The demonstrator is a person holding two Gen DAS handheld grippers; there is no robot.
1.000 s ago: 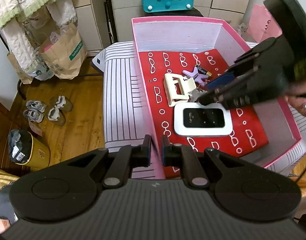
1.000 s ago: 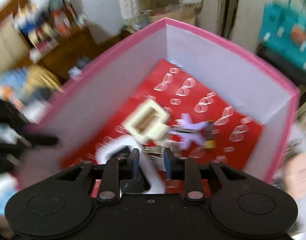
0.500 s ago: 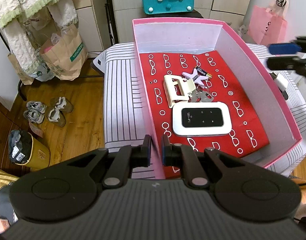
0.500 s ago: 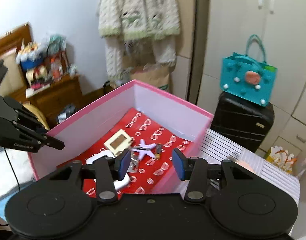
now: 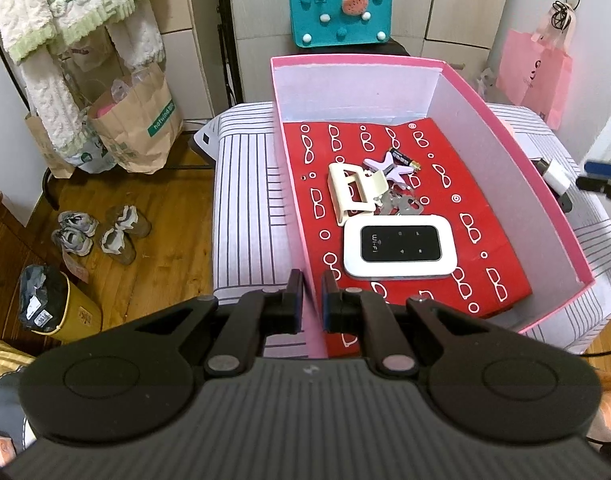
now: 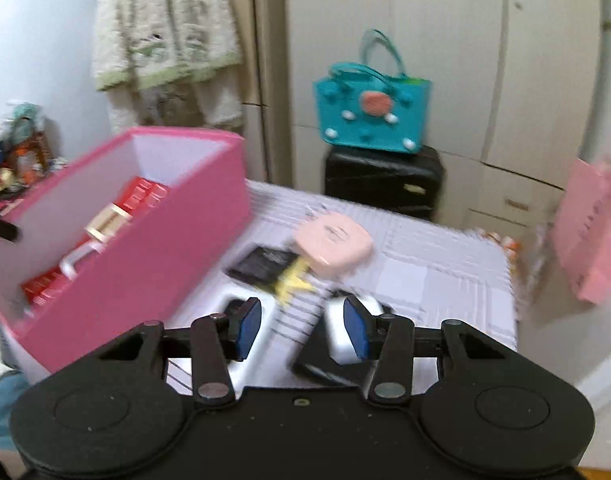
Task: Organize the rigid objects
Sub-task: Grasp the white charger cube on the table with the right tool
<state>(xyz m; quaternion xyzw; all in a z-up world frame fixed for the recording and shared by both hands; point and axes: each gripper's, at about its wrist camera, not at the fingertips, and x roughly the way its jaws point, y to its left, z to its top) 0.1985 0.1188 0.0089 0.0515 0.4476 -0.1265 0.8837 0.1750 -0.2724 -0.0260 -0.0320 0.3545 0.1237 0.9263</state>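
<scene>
A pink box (image 5: 501,120) with a red patterned floor holds a white Wi-Fi router (image 5: 399,251), a cream hair clip (image 5: 353,192), keys (image 5: 401,204), a lilac star piece (image 5: 389,164) and a battery (image 5: 405,159). My left gripper (image 5: 312,300) is shut on the box's near left wall. My right gripper (image 6: 301,326) is open and empty, right of the box (image 6: 145,256), above loose items on the striped bed: a pink square case (image 6: 333,242), a black flat object (image 6: 265,266), a yellow piece (image 6: 293,280) and a white object (image 6: 341,332).
A teal felt bag (image 5: 339,10) sits on a black suitcase (image 6: 381,180) behind the bed. A pink paper bag (image 5: 535,68) hangs at right. Paper bags (image 5: 133,128), shoes (image 5: 101,232) and a yellow bin (image 5: 53,304) are on the wood floor at left.
My right gripper has left the box, swung right over the bed and opened wide. The left gripper stays clamped on the box wall.
</scene>
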